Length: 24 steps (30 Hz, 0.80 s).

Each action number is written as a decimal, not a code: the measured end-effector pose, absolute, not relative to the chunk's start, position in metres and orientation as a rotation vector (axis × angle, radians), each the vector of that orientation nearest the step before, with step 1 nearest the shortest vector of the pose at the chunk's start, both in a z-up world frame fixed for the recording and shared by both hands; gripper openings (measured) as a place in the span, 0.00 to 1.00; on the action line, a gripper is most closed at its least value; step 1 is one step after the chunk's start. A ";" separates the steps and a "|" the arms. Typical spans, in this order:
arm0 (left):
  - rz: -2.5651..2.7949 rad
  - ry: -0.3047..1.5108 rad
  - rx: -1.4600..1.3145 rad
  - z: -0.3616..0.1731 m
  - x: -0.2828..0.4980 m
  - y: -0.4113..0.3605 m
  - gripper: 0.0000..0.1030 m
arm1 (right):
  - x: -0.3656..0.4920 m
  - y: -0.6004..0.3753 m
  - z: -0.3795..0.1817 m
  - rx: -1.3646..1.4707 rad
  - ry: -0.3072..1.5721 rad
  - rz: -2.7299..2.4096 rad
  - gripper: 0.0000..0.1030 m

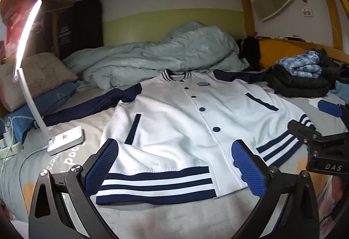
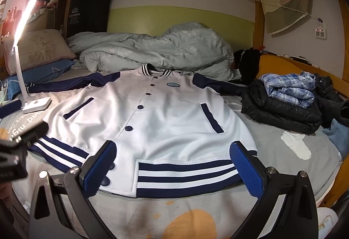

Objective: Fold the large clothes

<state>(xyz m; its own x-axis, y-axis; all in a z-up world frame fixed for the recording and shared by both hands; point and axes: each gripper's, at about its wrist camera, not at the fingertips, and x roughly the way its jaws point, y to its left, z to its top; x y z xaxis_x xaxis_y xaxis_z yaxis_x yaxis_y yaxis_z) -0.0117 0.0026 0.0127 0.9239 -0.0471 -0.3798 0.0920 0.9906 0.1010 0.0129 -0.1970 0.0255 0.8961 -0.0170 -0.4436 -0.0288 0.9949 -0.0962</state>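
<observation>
A white varsity jacket with dark blue sleeves, round buttons and a striped stretchy hem lies flat, front up, on the soft grey bed sheet. The left gripper and right gripper hover spread wide over the hem, holding nothing. A puffy crumpled quilt sits at 12 o'clock, a thin bent lamp at 9 o'clock, and folded clothes at 3 o'clock.

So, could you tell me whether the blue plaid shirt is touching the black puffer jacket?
Touching. The right wrist view shows the folded blue plaid shirt resting directly on top of the black puffer jacket, with no gap between them.
</observation>
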 end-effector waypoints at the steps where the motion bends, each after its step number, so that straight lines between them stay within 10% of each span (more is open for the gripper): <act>1: -0.054 0.375 0.114 0.013 -0.013 0.003 1.00 | 0.013 -0.197 0.026 -0.105 0.455 0.003 1.00; 24: -0.065 0.568 0.241 -0.007 0.006 0.000 0.88 | 0.030 -0.212 0.015 -0.217 0.655 0.153 0.95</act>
